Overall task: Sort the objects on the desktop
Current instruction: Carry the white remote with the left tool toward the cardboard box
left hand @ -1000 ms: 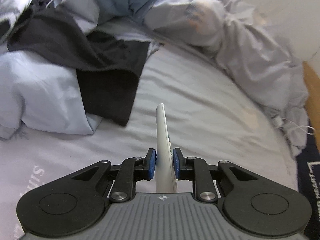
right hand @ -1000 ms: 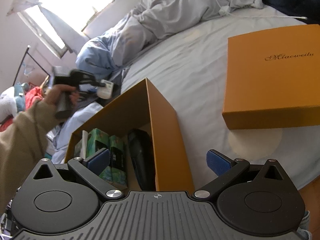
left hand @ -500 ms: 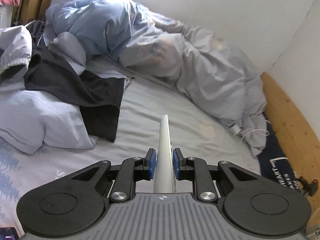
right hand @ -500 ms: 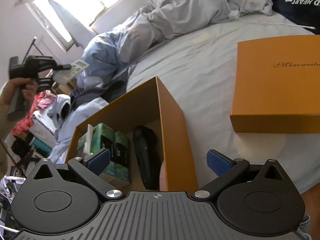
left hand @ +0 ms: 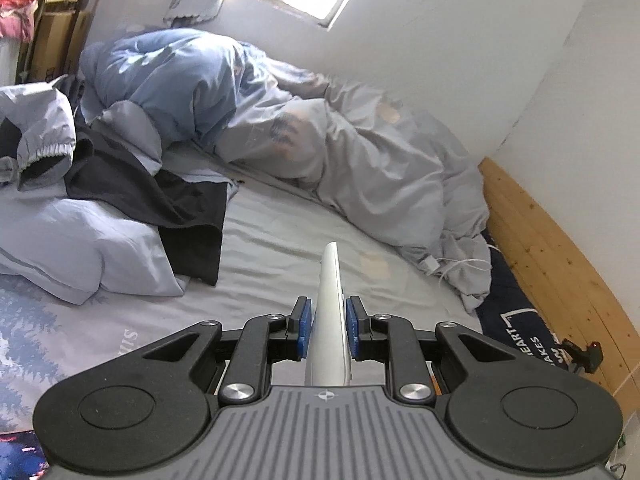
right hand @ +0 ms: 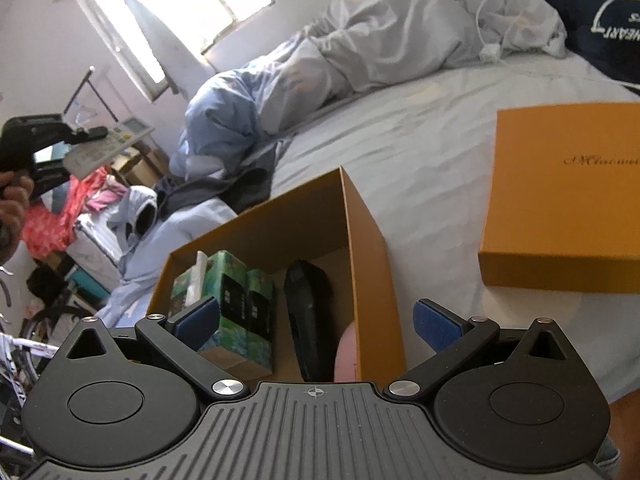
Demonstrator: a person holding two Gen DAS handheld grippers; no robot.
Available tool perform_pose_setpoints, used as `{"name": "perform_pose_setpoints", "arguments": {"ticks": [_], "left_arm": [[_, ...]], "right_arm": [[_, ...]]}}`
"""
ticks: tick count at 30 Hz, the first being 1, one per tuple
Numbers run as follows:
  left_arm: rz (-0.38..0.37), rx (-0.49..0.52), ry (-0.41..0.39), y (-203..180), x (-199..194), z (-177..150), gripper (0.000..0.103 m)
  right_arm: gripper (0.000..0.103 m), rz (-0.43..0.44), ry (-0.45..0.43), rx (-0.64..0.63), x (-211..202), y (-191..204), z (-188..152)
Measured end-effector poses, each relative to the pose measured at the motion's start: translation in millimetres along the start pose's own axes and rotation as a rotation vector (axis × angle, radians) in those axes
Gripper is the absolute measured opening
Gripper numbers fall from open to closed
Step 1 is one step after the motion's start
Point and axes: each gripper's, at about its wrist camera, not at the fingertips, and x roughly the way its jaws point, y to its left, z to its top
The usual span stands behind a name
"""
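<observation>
Left gripper (left hand: 327,327) clamps the remote (left hand: 330,316).
Right gripper (right hand: 316,320) gapes wide over the box (right hand: 362,248); possibly a mouse (right hand: 308,316) at 12 o'clock.

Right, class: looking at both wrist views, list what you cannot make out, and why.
- Remote buttons: left view sees it edge-on; right view too small.
- Lid lettering: right view, cut by the edge.
- Box near end: right view, hidden by the right gripper.
- Pink thing: mostly hidden, unidentifiable.

White remote (left hand: 330,312) between blue pads (left hand: 303,327); orange box (right hand: 362,264) just ahead of blue fingertips (right hand: 434,326), green leaf-print tissue pack (right hand: 224,280) inside.
</observation>
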Motion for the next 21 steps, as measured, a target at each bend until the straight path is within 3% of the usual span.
{"name": "perform_pose_setpoints", "arguments": {"ticks": [10,18,21], "left_arm": [[-0.011,0.074,-0.026,-15.9,-49.9,-38.1,0.022],[-0.012,0.072,0.012,-15.3,-58.4,-71.0,0.021],[-0.040,0.064,0.011,-14.5,-59.0,-82.6,0.014]], "right_arm": [[0.103,0.004,-0.029,-0.046,-6.9,8.9,2.1],[0.103,0.009,-0.033,-0.080,-9.2,15.5,0.9],[0.103,0.007,-0.028,-0.092,-9.4,17.1,-0.8]]}}
